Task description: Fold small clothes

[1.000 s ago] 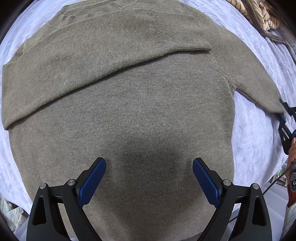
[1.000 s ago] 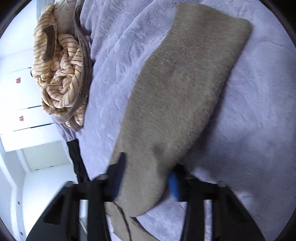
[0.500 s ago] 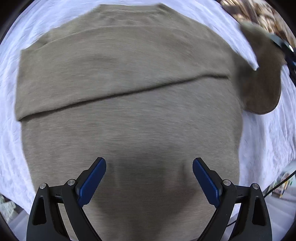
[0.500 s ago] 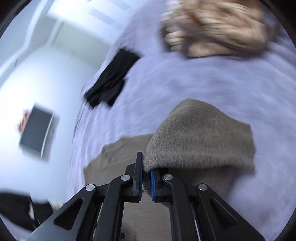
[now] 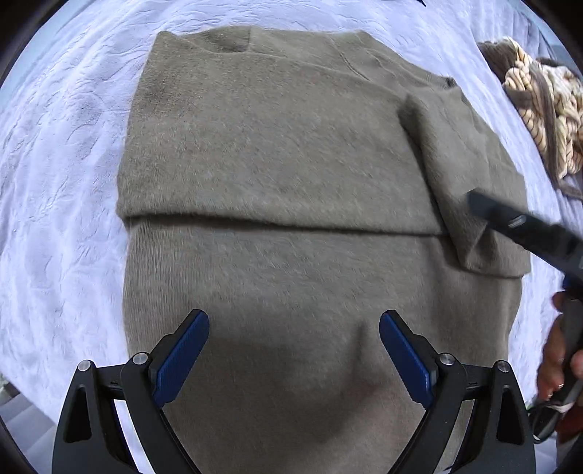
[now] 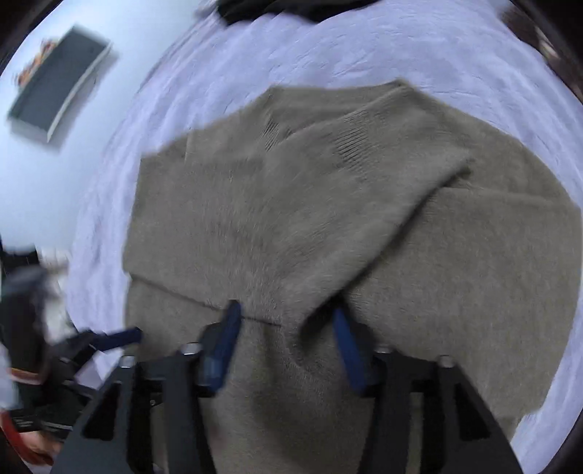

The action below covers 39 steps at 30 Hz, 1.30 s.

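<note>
A taupe knitted sweater [image 5: 284,175] lies flat on a pale lavender bedspread [image 5: 62,153]. One sleeve lies folded straight across its chest. The other sleeve [image 5: 470,171] now lies folded over the body at the right side; it also shows in the right wrist view [image 6: 382,204]. My left gripper [image 5: 293,350] is open and empty above the sweater's lower part. My right gripper [image 6: 288,328] has its jaws apart, just above the sleeve's end, with the cloth lying between them; it enters the left wrist view [image 5: 517,222] from the right.
A striped cream and brown garment pile [image 5: 539,109] lies at the far right of the bed. A black garment [image 6: 291,9] lies at the bed's far edge. A dark screen [image 6: 58,80] hangs on the white wall.
My right gripper carried the sleeve from out on the right over onto the sweater's body, then opened and let it go. The left gripper stayed open and drew back a little.
</note>
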Tool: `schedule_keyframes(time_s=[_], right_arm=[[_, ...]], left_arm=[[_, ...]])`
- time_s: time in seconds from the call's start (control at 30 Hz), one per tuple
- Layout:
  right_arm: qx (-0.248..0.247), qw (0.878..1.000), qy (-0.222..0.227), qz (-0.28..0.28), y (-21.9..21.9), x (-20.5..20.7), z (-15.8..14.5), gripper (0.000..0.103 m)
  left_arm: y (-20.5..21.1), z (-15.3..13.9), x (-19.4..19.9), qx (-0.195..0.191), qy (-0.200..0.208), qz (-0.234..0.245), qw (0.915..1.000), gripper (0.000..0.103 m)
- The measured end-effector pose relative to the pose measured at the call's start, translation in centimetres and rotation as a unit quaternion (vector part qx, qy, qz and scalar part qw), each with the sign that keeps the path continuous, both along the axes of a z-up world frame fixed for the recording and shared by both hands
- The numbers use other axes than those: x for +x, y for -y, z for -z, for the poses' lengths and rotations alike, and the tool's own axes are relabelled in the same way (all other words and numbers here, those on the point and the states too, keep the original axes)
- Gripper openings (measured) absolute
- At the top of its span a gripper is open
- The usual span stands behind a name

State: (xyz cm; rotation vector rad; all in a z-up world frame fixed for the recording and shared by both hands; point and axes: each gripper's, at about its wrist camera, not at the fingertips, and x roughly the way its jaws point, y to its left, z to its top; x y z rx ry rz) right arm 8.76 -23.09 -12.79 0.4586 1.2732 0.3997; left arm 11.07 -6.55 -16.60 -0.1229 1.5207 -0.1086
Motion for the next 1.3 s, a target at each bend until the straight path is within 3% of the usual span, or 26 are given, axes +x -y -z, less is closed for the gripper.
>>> schedule_keyframes(time_s=[0.07,0.17,0.2,0.23,0.27,0.37,0.43,0.5,0.57,0.63,0.7,0.8,0.93,1.1,1.17,1.3], right_arm=[[0.020,0.998,-0.011,0.063,2.0,0.9,0.0,0.059],[0.102,0.979,-0.061,0.168,4.9,2.7,2.1,0.059],[0.134,0.970,-0.073,0.191,5.4,3.5,2.9,0.044],[0.146,0.966,-0.081,0.199,5.3,4.0,3.2,0.011],[0.146,0.966,-0.079,0.199,5.0,4.6,3.0,0.007],[0.109,0.988,0.009,0.113,0.7,5.7,-1.1,0.007],[0.054,0.997,0.051,0.010,-3.9,5.8,-3.4,0.007],[0.004,0.992,0.061,-0.110,-9.7,5.1,-3.8,0.010],[-0.041,0.982,0.046,-0.177,-13.2,4.0,-2.6,0.013],[-0.076,0.976,0.035,-0.202,-15.2,2.7,-1.2,0.032],[-0.049,0.985,0.017,-0.167,-13.9,1.8,-0.7,0.040],[0.003,0.997,-0.019,-0.078,-9.2,0.2,-0.3,0.041],[0.030,0.997,-0.051,0.045,-0.8,-2.2,-0.1,0.043],[0.066,0.973,-0.084,0.207,10.3,-7.1,1.4,0.047],[0.092,0.955,-0.099,0.265,13.2,-8.9,2.7,0.049],[0.136,0.927,-0.115,0.330,15.7,-9.8,5.8,0.049]], left_arm=[[-0.3,0.3,0.7,-0.004,0.002,0.000,1.0000,0.095],[-1.1,0.1,1.4,-0.010,0.009,0.004,0.9999,0.095],[-2.3,-0.1,2.2,-0.010,0.012,0.006,0.9999,0.095],[-3.1,0.1,2.2,-0.010,0.014,0.008,0.9998,0.095],[-3.6,0.0,2.1,-0.011,0.016,0.009,0.9998,0.095],[-5.2,-0.5,0.9,-0.007,0.021,0.007,0.9997,0.095],[-6.9,0.1,-0.2,-0.007,0.018,0.001,0.9998,0.095],[-7.9,0.2,-0.5,-0.006,0.014,-0.008,0.9999,0.095],[-8.9,0.1,-0.6,-0.009,0.015,-0.018,0.9997,0.095],[-9.7,-0.7,-1.3,-0.013,0.021,-0.026,0.9994,0.095],[-11.2,-1.1,-1.8,-0.021,0.027,-0.030,0.9990,0.095],[-11.7,-1.6,-1.4,-0.037,0.034,-0.031,0.9983,0.095],[-10.2,-2.2,-1.8,-0.051,0.052,-0.019,0.9971,0.095],[-8.9,-3.5,1.1,-0.076,0.075,-0.014,0.9942,0.095],[-8.1,-2.9,2.5,-0.074,0.071,-0.020,0.9945,0.095],[-7.3,-2.2,3.0,-0.055,0.069,-0.010,0.9960,0.095]])
